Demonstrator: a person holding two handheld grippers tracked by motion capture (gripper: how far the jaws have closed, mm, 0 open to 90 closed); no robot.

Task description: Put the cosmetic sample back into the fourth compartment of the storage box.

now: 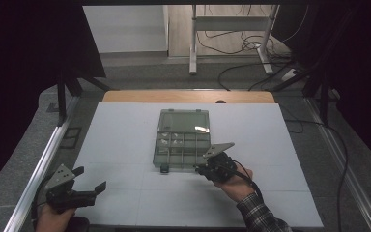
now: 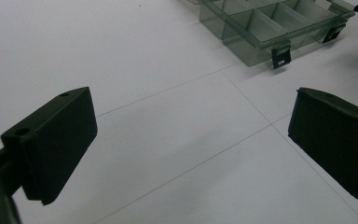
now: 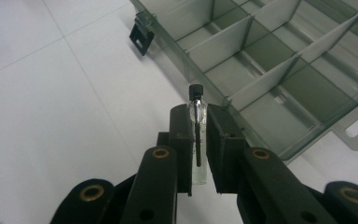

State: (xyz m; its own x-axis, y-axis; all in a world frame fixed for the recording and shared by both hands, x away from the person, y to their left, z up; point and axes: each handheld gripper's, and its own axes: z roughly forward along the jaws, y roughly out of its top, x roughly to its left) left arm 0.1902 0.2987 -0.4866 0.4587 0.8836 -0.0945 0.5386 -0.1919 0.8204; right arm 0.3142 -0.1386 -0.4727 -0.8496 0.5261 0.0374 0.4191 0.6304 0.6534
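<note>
1. High view: an open clear organizer box point(image 1: 181, 141) sits mid-tabletop point(image 1: 125, 140). The right gripper point(image 1: 204, 169) hovers at the box's near right corner; the left gripper point(image 1: 91, 179) waits at the near left, well apart from the box.
2. Left gripper view: its jaws stand wide apart over bare tabletop, holding nothing, with the box at the far right.
3. Right gripper view: the jaws are clamped on a small glass vial point(image 3: 196, 135) with a black cap, held just outside the box's near wall point(image 3: 205, 79). This looks like the carrying step. Next, the vial must clear that wall, settle over one compartment, then be released.
</note>
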